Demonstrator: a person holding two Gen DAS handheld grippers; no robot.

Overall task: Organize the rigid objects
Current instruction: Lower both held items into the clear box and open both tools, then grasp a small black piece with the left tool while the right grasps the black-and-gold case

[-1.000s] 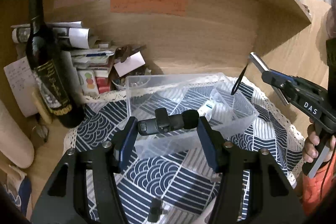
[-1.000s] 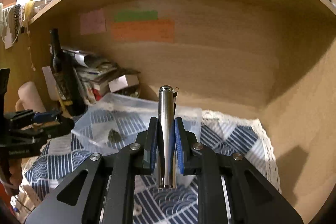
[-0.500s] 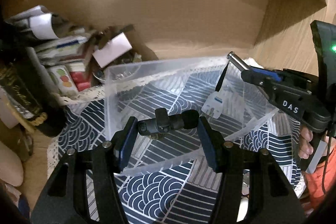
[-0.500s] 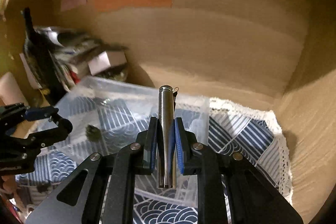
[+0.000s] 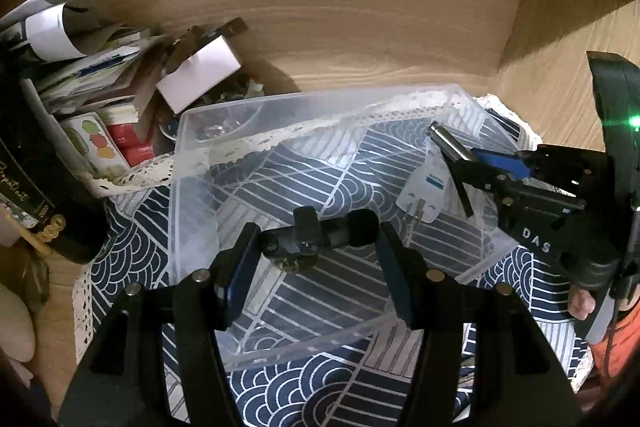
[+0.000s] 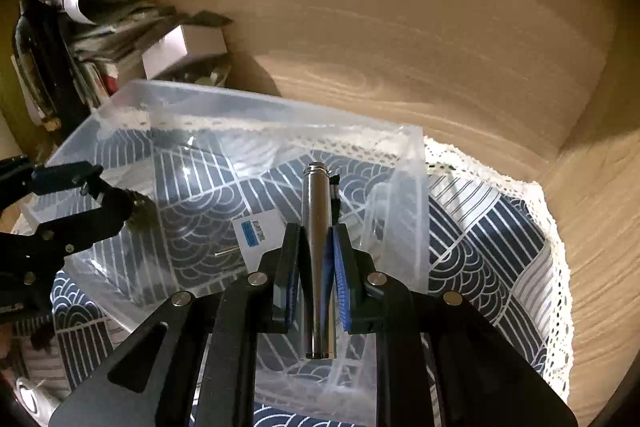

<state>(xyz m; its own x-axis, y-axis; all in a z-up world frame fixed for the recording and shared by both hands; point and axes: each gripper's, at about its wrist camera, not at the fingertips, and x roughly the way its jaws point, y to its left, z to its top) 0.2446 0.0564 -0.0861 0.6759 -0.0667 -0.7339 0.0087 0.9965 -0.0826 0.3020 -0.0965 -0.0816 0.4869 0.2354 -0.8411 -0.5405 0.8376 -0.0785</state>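
A clear plastic bin (image 5: 192, 155) (image 6: 412, 163) stands on a blue patterned cloth. My left gripper (image 5: 314, 247) is shut on a small black microphone (image 5: 320, 237) and holds it over the bin's left half. My right gripper (image 6: 316, 239) is shut on a silver metal tube (image 6: 318, 211) with a thin black strap, held over the bin's right side; the tube also shows in the left wrist view (image 5: 446, 143). A white plug adapter (image 5: 426, 191) (image 6: 260, 235) lies on the bin floor.
A dark wine bottle (image 5: 36, 163) (image 6: 36, 55) stands left of the bin. Stacked papers and small boxes (image 5: 120, 95) crowd the back left corner. Wooden shelf walls (image 5: 360, 27) close the back and right. The lace-edged cloth (image 6: 520, 227) extends right of the bin.
Both grippers have moved forward and down over the bin. The microphone and the tube now hang lower, inside the bin's outline.
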